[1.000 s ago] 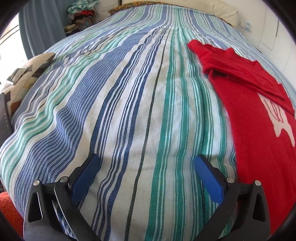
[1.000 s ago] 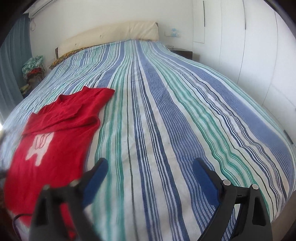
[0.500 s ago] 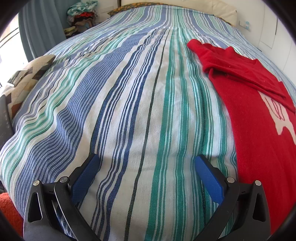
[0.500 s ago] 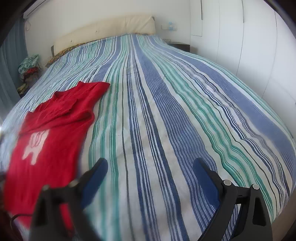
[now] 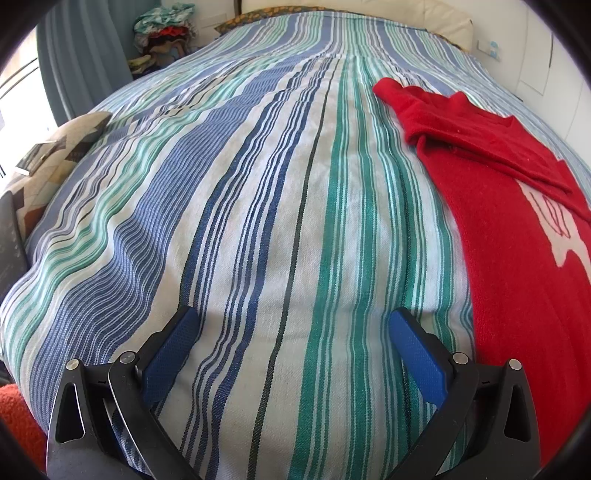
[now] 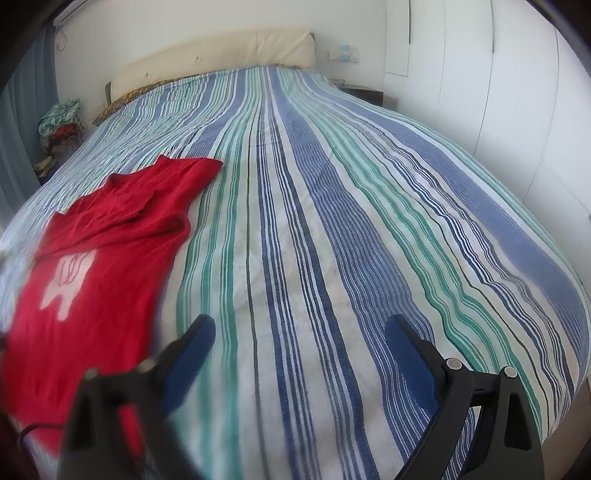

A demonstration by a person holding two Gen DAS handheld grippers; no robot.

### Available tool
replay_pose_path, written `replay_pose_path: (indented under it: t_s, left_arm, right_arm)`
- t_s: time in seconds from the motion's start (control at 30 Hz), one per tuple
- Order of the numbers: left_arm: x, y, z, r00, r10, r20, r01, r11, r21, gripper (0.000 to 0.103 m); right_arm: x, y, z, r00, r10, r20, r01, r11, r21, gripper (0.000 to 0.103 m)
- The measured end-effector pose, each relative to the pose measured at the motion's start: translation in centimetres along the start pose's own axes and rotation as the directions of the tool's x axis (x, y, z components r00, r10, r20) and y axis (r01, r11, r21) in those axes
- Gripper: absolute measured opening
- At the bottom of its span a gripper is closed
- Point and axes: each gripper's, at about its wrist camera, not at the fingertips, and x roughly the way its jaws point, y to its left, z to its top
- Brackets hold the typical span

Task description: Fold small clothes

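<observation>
A small red shirt [image 5: 517,229] with a white print lies flat on the striped bedspread [image 5: 258,221], its sleeve folded across the top. It sits to the right in the left wrist view and to the left in the right wrist view [image 6: 96,258]. My left gripper [image 5: 291,321] is open and empty above the bedspread, left of the shirt. My right gripper [image 6: 299,328] is open and empty, right of the shirt.
A cream headboard [image 6: 214,59] stands at the far end. A pile of clothes [image 5: 166,29] sits by the curtain at the far left. A patterned cushion [image 5: 55,155] lies at the bed's left edge. White wardrobe doors [image 6: 517,110] line the right side.
Both views have shifted slightly over the bed; the right gripper's view has tilted up a little. The shirt has not moved and both grippers stay open.
</observation>
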Motion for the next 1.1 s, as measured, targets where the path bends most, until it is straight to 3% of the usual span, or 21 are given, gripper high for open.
replay_pose_path:
  t_s: [0.33,1.1]
  left_arm:
    - [-0.06,-0.12,-0.07,1.000,0.009,0.008,-0.009,1.000,0.006,0.103]
    - [-0.20,-0.30,-0.27,1.000,0.016,0.018,-0.016,1.000,0.007,0.103]
  right_arm:
    - [0.00,0.38,0.09,0.988,-0.154,0.030,0.155,0.987,-0.044,0.092]
    - [0.58,0.65,0.02,0.983,-0.180,0.019,0.181,0.980,-0.085,0.092]
